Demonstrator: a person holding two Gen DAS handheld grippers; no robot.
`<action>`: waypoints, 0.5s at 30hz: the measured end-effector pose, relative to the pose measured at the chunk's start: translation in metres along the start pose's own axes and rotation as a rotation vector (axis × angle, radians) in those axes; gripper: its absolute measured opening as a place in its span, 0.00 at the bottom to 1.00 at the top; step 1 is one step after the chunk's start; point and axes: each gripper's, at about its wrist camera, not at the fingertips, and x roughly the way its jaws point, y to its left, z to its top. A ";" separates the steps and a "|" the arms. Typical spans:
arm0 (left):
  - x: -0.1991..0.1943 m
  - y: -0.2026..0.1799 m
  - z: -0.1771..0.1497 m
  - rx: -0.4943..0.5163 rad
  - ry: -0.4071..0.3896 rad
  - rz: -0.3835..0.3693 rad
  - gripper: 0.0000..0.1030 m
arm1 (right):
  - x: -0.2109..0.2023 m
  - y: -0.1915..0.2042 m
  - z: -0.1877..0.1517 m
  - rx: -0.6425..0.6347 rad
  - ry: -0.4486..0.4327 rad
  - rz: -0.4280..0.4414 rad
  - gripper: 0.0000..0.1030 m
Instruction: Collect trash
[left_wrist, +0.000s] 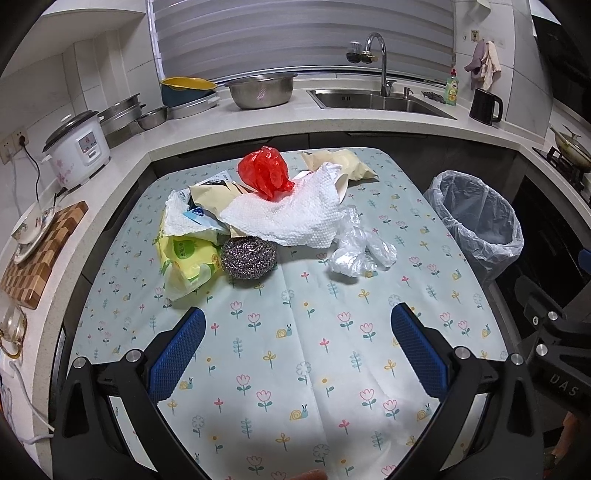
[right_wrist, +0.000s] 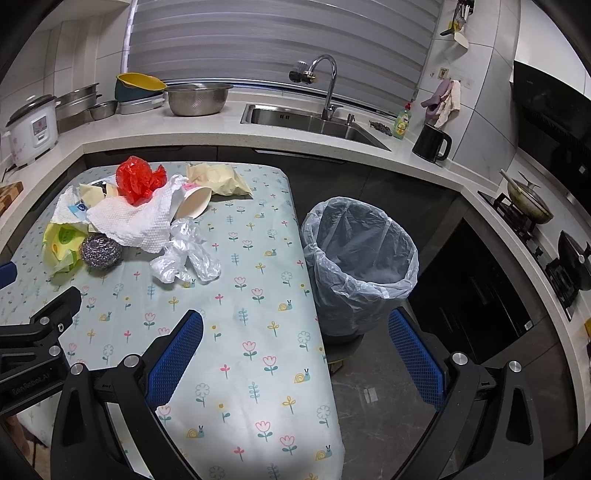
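Red bag (left_wrist: 265, 172) crumpled atop white paper towel (left_wrist: 291, 218) w/ dimpled texture

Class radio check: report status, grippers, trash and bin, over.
Left gripper open, empty. Right gripper open, empty. Trash pile untouched on table; lined bin beside it. Nothing blocking.

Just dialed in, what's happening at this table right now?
Trash collection has not visibly started. Both grippers, left gripper and right gripper, hover open and empty over the near end of the flowered tablecloth. The pile is untouched: red plastic bag, paper towel, steel scourer, clear plastic wrap. The lined trash bin stands beside the table, apparently empty.
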 end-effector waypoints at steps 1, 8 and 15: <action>0.000 0.001 0.000 -0.003 0.003 -0.004 0.93 | 0.000 0.000 0.000 0.000 0.000 0.000 0.93; 0.003 0.004 -0.001 -0.014 0.016 -0.033 0.93 | 0.000 -0.001 -0.001 0.012 -0.006 -0.006 0.93; 0.006 0.015 0.000 -0.017 -0.005 -0.032 0.93 | 0.006 -0.003 0.001 0.039 -0.010 0.001 0.93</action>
